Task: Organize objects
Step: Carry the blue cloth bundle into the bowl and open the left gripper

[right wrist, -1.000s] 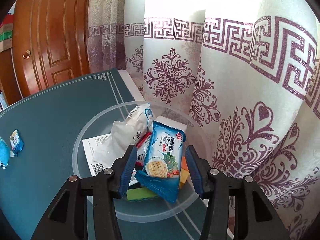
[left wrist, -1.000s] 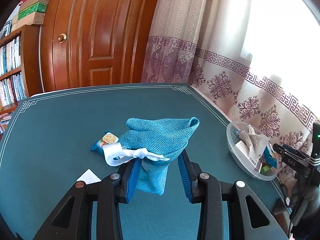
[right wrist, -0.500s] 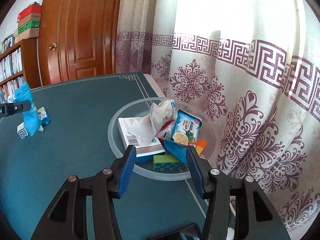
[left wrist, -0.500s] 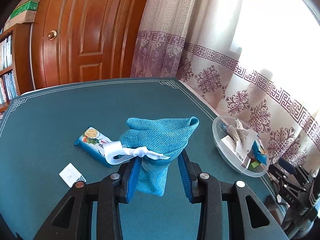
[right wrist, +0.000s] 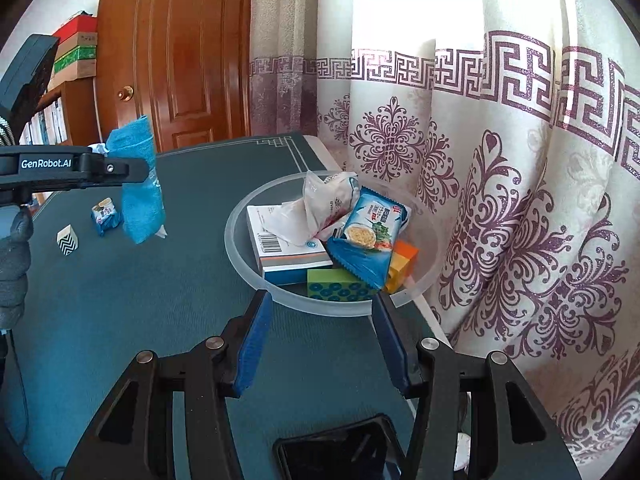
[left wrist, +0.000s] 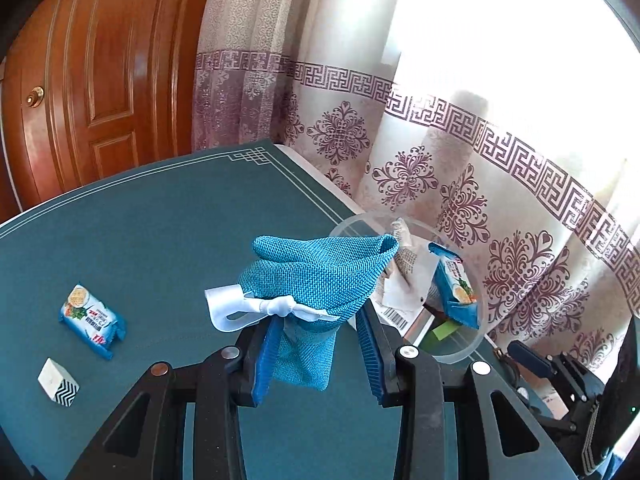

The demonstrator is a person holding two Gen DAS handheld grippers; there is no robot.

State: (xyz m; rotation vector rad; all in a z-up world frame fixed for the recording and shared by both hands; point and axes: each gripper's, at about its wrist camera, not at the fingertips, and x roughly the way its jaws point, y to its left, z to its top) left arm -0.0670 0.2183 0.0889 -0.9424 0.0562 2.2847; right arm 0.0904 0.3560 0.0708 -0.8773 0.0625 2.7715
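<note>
The left claw [left wrist: 316, 344] is clamped on the blue woven pouch [left wrist: 316, 276], held clear above the tabletop [left wrist: 160, 240]. The clear bowl [right wrist: 240, 248] lies ahead of it and to its right. My worry: the grip sits low on soft cloth, so the pouch could slip out short of the bowl, or snag its white ribbon [left wrist: 256, 308]. The pouch's long axis runs upright between the jaws, its folded mouth pointing up. The right claw [right wrist: 320, 340] stands open and empty, just before the bowl.
</note>
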